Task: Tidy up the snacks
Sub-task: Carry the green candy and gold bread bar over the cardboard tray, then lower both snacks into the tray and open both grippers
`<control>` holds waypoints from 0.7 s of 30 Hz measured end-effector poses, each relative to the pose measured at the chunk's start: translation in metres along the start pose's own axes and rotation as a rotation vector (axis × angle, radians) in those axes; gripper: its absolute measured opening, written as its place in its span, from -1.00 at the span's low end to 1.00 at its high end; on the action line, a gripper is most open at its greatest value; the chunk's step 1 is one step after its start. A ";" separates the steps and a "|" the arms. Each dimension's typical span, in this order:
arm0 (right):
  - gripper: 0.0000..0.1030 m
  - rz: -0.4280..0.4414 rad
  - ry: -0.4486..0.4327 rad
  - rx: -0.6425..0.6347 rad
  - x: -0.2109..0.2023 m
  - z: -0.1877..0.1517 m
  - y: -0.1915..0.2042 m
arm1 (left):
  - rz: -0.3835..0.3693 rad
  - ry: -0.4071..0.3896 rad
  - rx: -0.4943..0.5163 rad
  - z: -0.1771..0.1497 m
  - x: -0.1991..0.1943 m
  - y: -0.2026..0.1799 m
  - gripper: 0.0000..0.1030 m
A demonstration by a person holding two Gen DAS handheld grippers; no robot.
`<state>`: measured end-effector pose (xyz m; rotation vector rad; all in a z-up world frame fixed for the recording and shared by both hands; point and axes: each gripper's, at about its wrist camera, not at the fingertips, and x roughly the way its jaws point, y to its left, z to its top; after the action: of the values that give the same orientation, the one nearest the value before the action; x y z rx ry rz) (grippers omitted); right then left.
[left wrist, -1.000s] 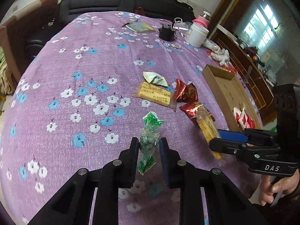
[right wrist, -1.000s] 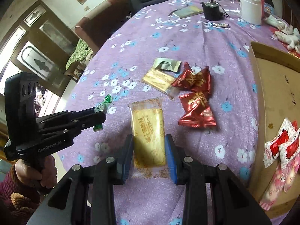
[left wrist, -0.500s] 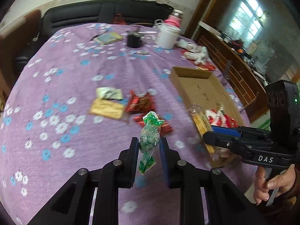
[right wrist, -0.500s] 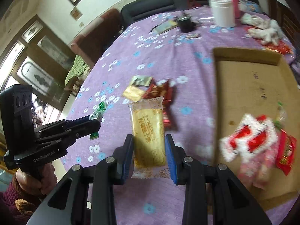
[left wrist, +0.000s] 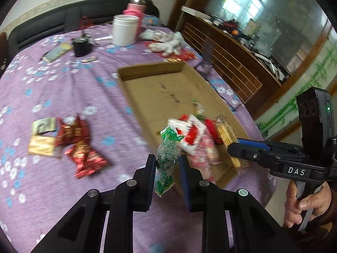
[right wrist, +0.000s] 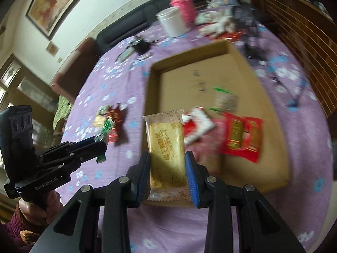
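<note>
- The left tongs (left wrist: 167, 165) are closed to a narrow gap on a green-wrapped candy (left wrist: 167, 155); its twisted top stands above the fingers and its tail hangs below them, over the near corner of the cardboard box (left wrist: 151, 88).
- The right tongs (right wrist: 168, 164) are clamped on a yellow snack bar (right wrist: 167, 149) in a clear wrapper, held upright at the near left edge of the cardboard box (right wrist: 248, 78).
- The left view shows the right tongs (left wrist: 236, 147) from the side, with the yellow bar (left wrist: 228, 137) slanting over the box's near right rim and a bare hand (left wrist: 305, 204) on the grip.
- The right view shows the left tongs (right wrist: 99, 145) from the side, holding the green candy (right wrist: 105, 129) above the purple cloth, well left of the box.
- Inside the box, the right view gives a clear red packet (right wrist: 242, 137), a red-and-white packet (right wrist: 198, 126) and a blurred green-topped candy (right wrist: 225, 99); in the left view these merge into a smeared red, white and pink heap (left wrist: 193, 135).
- Only the left view shows plainly the snacks on the counter (left wrist: 63, 88): two red foil packets (left wrist: 80, 143), a gold one (left wrist: 41, 145) and a silver one (left wrist: 44, 124).
- At the far side both views show a white jar (left wrist: 124, 29) and a pink flask (left wrist: 137, 8); only the right view shows the framed painting (right wrist: 56, 2).
</note>
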<state>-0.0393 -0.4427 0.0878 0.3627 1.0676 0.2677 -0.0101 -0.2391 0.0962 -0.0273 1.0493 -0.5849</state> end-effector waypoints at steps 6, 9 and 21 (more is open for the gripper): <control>-0.37 -0.049 0.006 0.045 -0.008 -0.004 -0.033 | -0.022 0.038 0.044 0.005 0.029 -0.028 -0.56; -0.37 -0.065 0.017 0.045 -0.005 -0.003 -0.041 | -0.019 0.057 0.064 0.009 0.042 -0.037 -0.56; -0.37 -0.101 0.085 0.020 0.033 0.015 -0.052 | 0.056 0.126 0.097 0.026 0.090 -0.044 -0.57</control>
<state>-0.0089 -0.4794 0.0461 0.3169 1.1693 0.1833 0.0247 -0.3248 0.0493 0.1246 1.1391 -0.5919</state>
